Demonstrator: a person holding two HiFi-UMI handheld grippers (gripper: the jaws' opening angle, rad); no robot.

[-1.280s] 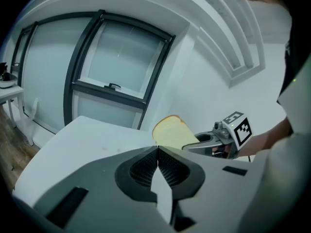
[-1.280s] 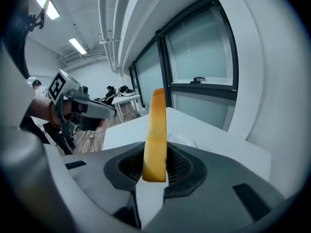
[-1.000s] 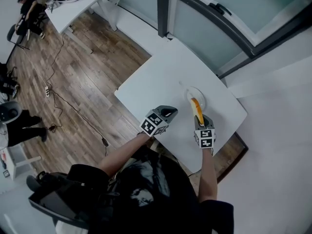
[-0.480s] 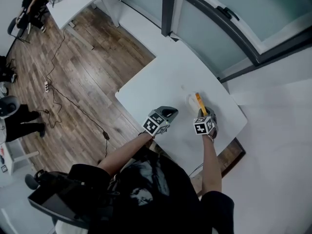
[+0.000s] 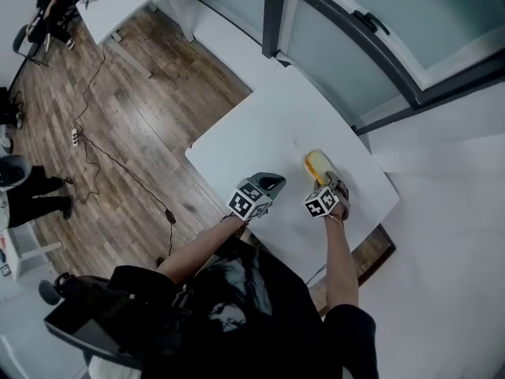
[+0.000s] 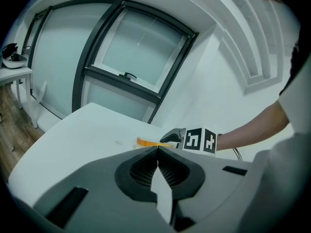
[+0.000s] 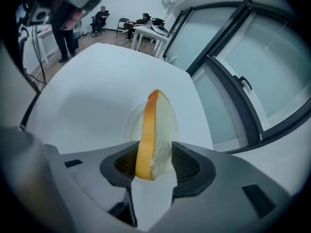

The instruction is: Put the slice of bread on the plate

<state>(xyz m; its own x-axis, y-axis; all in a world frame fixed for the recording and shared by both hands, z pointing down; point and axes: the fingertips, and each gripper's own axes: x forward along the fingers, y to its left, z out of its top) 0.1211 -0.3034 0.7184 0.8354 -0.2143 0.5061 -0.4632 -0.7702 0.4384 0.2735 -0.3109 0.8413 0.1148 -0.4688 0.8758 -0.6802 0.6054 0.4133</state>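
Head view shows square markers [image 5: 246, 202] on left hand-held gripper [image 5: 274, 183].

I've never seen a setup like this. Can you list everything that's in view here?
Table: one, white, centre.
Plate: one, pale, on the table.
Slice of bread: one, orange crust, over the plate.
Far table: one, white, top left.
Floor: brown wood, left.
Cables: several, black, on the floor.
Window: one, dark frame, behind the table.
Other people: several, dark clothes, by the far table.
Left gripper: one, grey, shut, empty.
Right gripper: one, grey, jaws opening with the bread between them.
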